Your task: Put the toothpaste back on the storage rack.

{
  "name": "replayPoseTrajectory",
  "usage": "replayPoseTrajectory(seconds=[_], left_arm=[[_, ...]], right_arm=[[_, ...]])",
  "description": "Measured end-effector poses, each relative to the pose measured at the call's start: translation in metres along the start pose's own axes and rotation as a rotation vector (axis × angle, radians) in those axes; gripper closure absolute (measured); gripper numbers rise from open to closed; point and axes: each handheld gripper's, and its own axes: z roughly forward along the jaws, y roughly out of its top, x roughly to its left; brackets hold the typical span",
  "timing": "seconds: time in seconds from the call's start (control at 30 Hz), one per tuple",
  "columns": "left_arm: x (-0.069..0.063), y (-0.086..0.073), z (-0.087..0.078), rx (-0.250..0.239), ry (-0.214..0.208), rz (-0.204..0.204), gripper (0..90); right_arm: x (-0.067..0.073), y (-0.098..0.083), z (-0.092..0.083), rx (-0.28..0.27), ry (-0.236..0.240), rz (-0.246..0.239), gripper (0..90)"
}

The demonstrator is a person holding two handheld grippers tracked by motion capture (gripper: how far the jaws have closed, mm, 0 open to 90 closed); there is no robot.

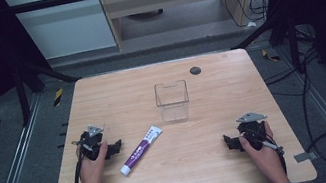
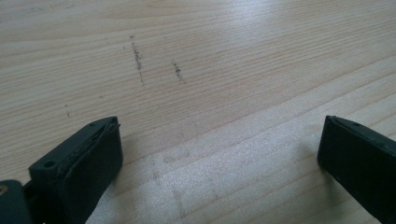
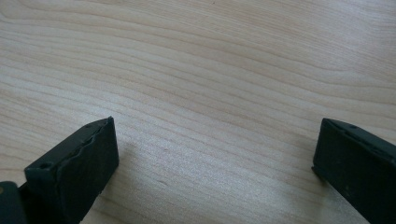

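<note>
A white and purple tube [image 1: 141, 149] lies slanted on the wooden table [image 1: 214, 107], left of centre. Behind it stands an upright clear plastic box [image 1: 172, 101], nothing visible inside. My left gripper [image 1: 116, 147] rests on the table just left of the tube, held by a hand, jaws pointing right. In the left gripper view, the left gripper [image 2: 219, 154] stands open over bare wood. My right gripper [image 1: 230, 141] rests near the front right, pointing left, well apart from the tube. In the right gripper view, the right gripper [image 3: 215, 154] is open with only wood between the jaws.
A small dark round disc [image 1: 195, 70] sits in the table near its far edge. Dark scuff marks [image 2: 137, 58] streak the wood ahead of the left gripper. Black frame legs and cables stand on the floor around the table.
</note>
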Motion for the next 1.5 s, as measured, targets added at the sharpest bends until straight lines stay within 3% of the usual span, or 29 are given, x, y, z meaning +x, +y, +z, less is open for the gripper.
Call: replayPoseTrajectory(seconds=[0.27, 0.33, 0.53, 0.67, 0.87, 1.07, 1.17, 1.27, 1.5], left_arm=[[0.001, 0.000, -0.002, -0.002, -0.001, 0.001, 0.8], [0.002, 0.001, -0.007, -0.024, 0.008, -0.007, 5.0], [0.001, 0.006, -0.032, -0.094, -0.010, -0.007, 3.5], [-0.005, 0.008, -0.044, -0.108, -0.008, 0.040, 2.2], [-0.020, 0.019, -0.053, -0.127, -0.018, 0.076, 4.1], [-0.038, 0.027, -0.061, -0.100, -0.052, 0.105, 4.2], [-0.048, 0.032, -0.065, -0.106, -0.098, 0.111, 4.0], [-0.057, 0.036, -0.066, -0.100, -0.178, 0.100, 3.5], [-0.082, 0.043, -0.058, -0.015, -0.201, 0.201, 3.7]], right_arm=[[0.000, 0.000, 0.000, 0.000, -0.001, 0.000, 0.3], [0.000, 0.000, 0.000, 0.001, 0.000, -0.002, 0.3], [0.001, -0.002, -0.003, 0.001, 0.005, -0.001, 0.3], [0.001, -0.002, -0.003, 0.001, 0.004, -0.001, 0.3], [0.001, -0.002, -0.003, 0.001, 0.004, -0.001, 0.3], [0.001, -0.002, -0.003, 0.001, 0.004, -0.002, 0.3], [0.001, -0.002, -0.003, 0.001, 0.005, -0.001, 0.3], [0.001, -0.002, -0.003, 0.001, 0.004, -0.001, 0.3], [0.001, -0.002, -0.003, 0.001, 0.004, -0.001, 0.3]])
